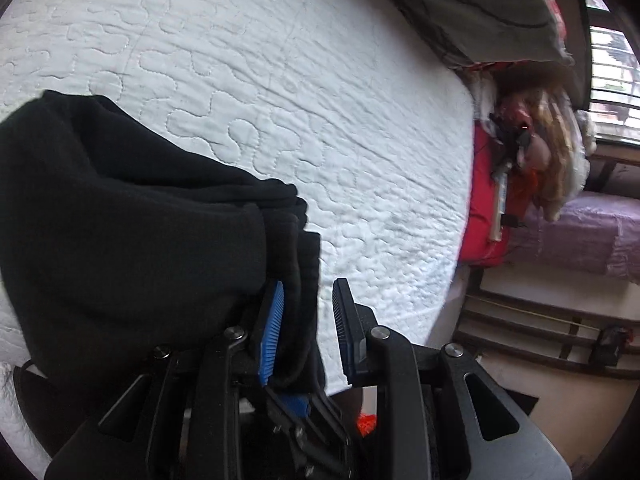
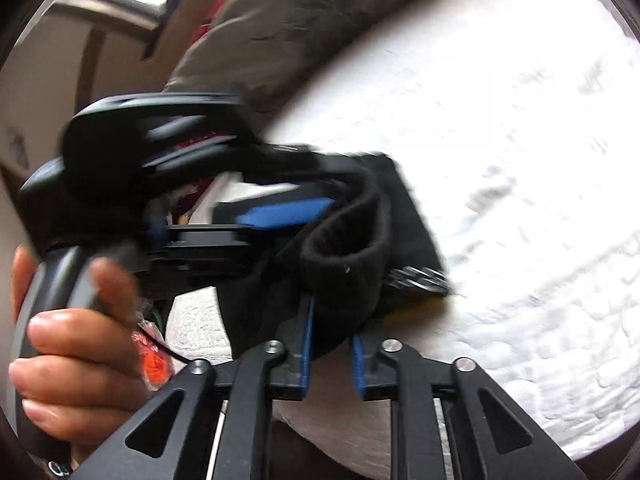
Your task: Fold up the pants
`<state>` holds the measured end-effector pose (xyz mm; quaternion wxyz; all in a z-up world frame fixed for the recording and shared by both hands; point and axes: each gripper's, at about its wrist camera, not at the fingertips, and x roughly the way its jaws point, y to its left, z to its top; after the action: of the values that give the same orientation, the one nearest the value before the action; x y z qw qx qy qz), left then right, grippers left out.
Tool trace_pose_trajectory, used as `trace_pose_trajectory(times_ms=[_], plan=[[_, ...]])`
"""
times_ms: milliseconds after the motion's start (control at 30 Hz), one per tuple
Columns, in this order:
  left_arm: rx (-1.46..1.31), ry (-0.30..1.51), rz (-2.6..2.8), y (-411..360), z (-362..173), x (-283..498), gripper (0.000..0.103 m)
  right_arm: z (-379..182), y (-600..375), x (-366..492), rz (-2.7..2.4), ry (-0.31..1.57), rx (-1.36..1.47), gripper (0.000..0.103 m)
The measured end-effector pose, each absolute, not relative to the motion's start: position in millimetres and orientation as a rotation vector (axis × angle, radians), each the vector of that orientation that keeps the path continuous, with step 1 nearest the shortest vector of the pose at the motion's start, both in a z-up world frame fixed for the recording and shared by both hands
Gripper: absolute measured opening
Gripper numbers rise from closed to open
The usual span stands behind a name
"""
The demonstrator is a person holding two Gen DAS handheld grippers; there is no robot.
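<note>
The black pants hang bunched above the white quilted bed. My left gripper is shut on a thick folded edge of them. The cloth hugs the left blue pad, and a thin gap shows beside the right pad. In the right wrist view the same pants loop up from my right gripper, whose blue pads have cloth filling the space between them. Just beyond it, the left gripper comes in from the left, blurred, with a hand on its handle. The two grippers are close together.
The bed fills most of both views. A grey patterned pillow lies at its head. Past the bed's right edge are a red bundle, a pile of clutter, a purple covered surface and a window.
</note>
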<state>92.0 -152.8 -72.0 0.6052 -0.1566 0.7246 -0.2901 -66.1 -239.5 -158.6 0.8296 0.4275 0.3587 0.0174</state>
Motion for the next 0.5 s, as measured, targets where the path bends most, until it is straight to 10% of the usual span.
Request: trace_pose_trajectory(times_ms=[100, 267, 500], plan=[[-0.435, 1.572, -0.723, -105.0, -40.4, 93.8, 0.025, -155.4, -250.6, -75.0, 0.068, 0.766, 0.917, 0.026], [-0.467, 1.367, -0.583, -26.2, -17.5, 96.3, 0.072, -133.8, -272.7, -79.0, 0.063, 0.702, 0.911, 0.032], [-0.500, 1.434, -0.462, -9.6, -68.9, 101.0, 0.072, -113.5, -272.8, -36.5, 0.050, 0.691, 0.822, 0.045]])
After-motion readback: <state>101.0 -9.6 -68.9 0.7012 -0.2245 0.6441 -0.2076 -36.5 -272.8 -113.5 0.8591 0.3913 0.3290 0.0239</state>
